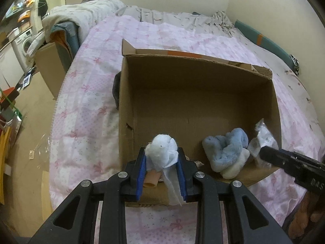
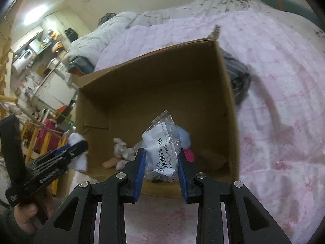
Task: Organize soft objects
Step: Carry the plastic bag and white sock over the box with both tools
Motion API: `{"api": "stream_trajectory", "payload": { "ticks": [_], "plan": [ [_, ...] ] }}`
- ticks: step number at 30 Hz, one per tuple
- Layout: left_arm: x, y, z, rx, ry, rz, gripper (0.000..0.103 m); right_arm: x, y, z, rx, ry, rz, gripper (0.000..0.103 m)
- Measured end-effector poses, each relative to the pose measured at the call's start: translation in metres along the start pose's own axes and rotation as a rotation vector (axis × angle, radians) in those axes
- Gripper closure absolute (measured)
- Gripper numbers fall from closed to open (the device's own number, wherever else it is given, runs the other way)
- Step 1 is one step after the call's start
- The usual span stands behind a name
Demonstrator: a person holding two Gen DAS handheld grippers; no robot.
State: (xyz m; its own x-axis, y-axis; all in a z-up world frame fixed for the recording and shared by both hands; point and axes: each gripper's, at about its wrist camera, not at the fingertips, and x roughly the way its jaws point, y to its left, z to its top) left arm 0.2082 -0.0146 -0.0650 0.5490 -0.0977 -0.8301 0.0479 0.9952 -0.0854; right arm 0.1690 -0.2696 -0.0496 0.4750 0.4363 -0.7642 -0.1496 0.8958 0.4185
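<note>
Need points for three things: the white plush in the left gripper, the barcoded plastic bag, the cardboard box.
white plush [image 1: 162, 146], left wrist view, on its rounded top.
plastic bag [image 2: 160, 148], right wrist view, on its barcode label.
cardboard box [image 1: 193, 79], left wrist view, on its inner far wall.

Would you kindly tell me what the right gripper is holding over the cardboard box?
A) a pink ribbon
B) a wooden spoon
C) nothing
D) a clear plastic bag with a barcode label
D: the right gripper has its blue fingers closed on a clear plastic bag with a barcode label, above the box.
</note>
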Motion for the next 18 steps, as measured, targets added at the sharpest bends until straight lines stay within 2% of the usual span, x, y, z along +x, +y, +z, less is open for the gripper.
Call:
{"api": "stream_trajectory", "payload": {
  "ticks": [3, 8, 18],
  "plan": [
    [0.002, -0.001, -0.001, 0.000, 0.010, 0.003, 0.078, 0.003, 0.011, -0.002, -0.042, 0.015, 0.059, 0.071],
    [0.005, -0.001, -0.004, -0.002, 0.028, 0.008, 0.078, 0.012, 0.020, -0.008, -0.060, 0.033, 0.058, 0.071],
    [0.001, 0.004, -0.004, -0.028, 0.006, 0.010, 0.077, 0.015, 0.022, -0.008, -0.054, 0.029, 0.072, 0.071]
  ]
}}
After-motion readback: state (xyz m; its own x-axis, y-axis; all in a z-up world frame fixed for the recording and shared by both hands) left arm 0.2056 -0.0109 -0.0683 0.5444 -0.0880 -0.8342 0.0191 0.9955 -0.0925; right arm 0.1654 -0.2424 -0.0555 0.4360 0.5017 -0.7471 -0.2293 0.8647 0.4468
